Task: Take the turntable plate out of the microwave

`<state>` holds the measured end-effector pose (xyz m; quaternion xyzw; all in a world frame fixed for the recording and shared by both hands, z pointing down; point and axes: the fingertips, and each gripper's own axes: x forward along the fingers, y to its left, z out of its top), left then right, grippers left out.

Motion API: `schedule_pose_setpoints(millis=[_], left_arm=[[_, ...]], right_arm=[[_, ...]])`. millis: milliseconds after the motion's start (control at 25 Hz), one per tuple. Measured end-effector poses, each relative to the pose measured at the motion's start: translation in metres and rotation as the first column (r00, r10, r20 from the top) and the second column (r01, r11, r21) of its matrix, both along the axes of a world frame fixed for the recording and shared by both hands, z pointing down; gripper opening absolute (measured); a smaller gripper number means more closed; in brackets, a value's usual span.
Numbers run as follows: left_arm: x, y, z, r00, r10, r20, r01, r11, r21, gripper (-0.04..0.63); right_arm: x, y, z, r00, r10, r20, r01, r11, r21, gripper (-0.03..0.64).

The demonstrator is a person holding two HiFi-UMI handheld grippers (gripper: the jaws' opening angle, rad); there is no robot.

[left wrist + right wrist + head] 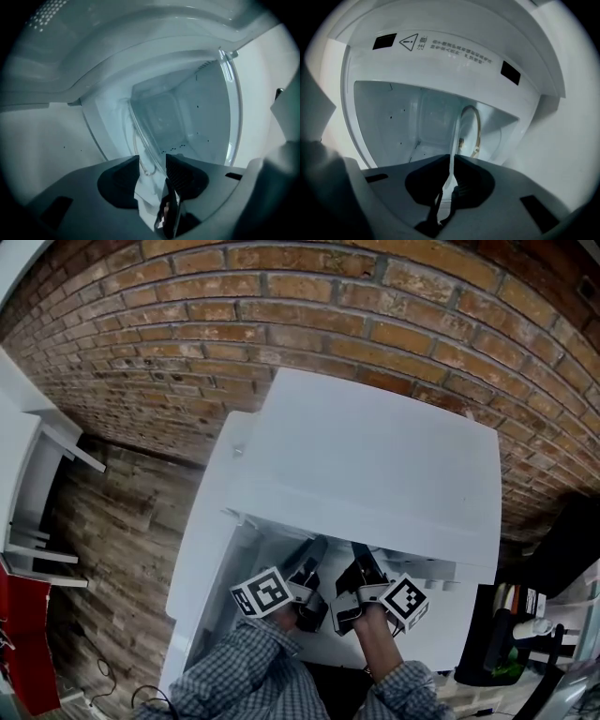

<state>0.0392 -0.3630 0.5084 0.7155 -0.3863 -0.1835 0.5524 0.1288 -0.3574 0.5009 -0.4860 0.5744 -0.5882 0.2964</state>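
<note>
While the right gripper [452, 158] is clamped on the rim of the plate [454, 133], which shows edge-on between its jaws, the left gripper [153, 161] has its jaws apart. The plate's rim lies at the gap, and neither pad presses it. Both grippers reach into the mouth of the microwave [375, 465]. The plate is inside the microwave, seemingly raised off the ring [476, 123] that shows deeper in. I judge the step in hand to be the lift-out itself, borne for now by the one grip. The next move calls for drawing the plate straight out of the microwave's mouth, clear of its frame. Glass is slick and heavy for one thin pinch, so the left jaws would do well to close on the rim first.
</note>
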Motion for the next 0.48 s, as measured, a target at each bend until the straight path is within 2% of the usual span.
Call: schedule_pose_setpoints(millis=[200, 280, 320, 400, 480], left_arm=[[-0.011, -0.024, -0.008, 0.987, -0.116, -0.116, 0.115, 0.993, -0.013, 0.152], [-0.016, -0.035, -0.010, 0.981, -0.140, -0.135, 0.141, 0.990, 0.001, 0.152], [-0.015, -0.040, -0.014, 0.975, -0.145, -0.171, 0.150, 0.989, 0.016, 0.152], [-0.008, -0.049, -0.025, 0.940, -0.159, -0.302, 0.174, 0.984, 0.025, 0.152], [-0.007, -0.052, -0.024, 0.922, -0.178, -0.344, 0.191, 0.982, 0.004, 0.150]], right_arm=[[0.000, 0.001, -0.004, 1.000, -0.019, 0.018, 0.019, 1.000, 0.015, 0.037], [0.000, 0.001, -0.004, 0.999, -0.031, 0.022, 0.031, 0.999, 0.021, 0.037], [-0.001, 0.002, -0.003, 0.999, -0.035, 0.024, 0.035, 0.999, 0.017, 0.037], [-0.001, 0.003, 0.000, 0.999, -0.042, 0.028, 0.042, 0.999, 0.006, 0.037], [-0.001, 0.003, 0.001, 0.998, -0.042, 0.036, 0.042, 0.999, -0.003, 0.037]])
